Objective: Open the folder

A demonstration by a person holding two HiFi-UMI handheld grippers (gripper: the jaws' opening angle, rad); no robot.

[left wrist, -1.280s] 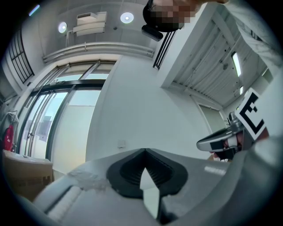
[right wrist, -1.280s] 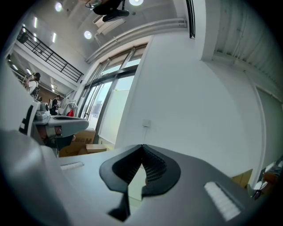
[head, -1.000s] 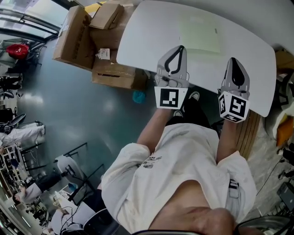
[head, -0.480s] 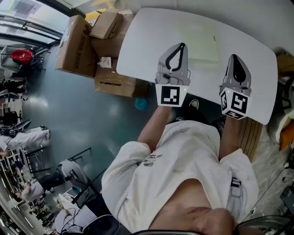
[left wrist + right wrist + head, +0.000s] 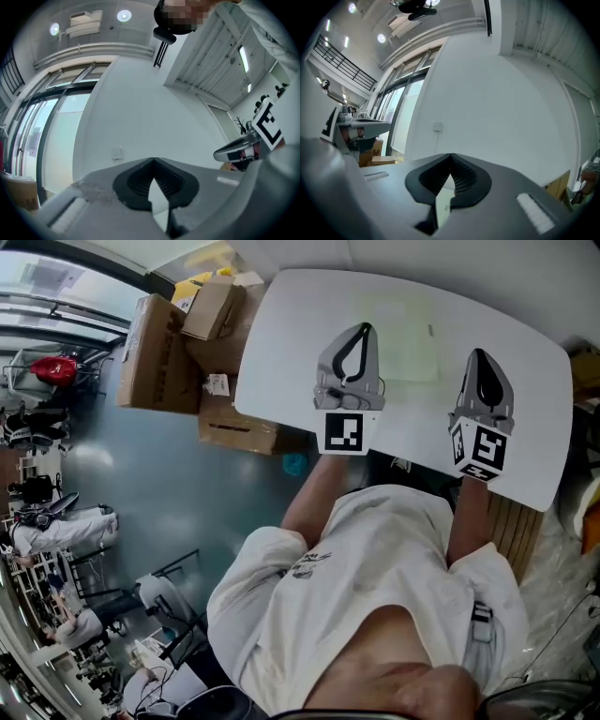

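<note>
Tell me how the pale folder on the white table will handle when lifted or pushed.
The folder lies flat and very thin on the table, so it is probably light, its cover likely floppy. Its face looks smooth, as does the table, so a push may slide it rather than open it. Flat as it is, it should not roll or tip.

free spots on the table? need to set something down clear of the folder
Free: table left of the folder, out to the edge by the cardboard boxes; and right of the folder, to the table's right end. Crowded: the middle, with the folder and the left gripper at its left edge; the right gripper hangs over the near edge.
</note>
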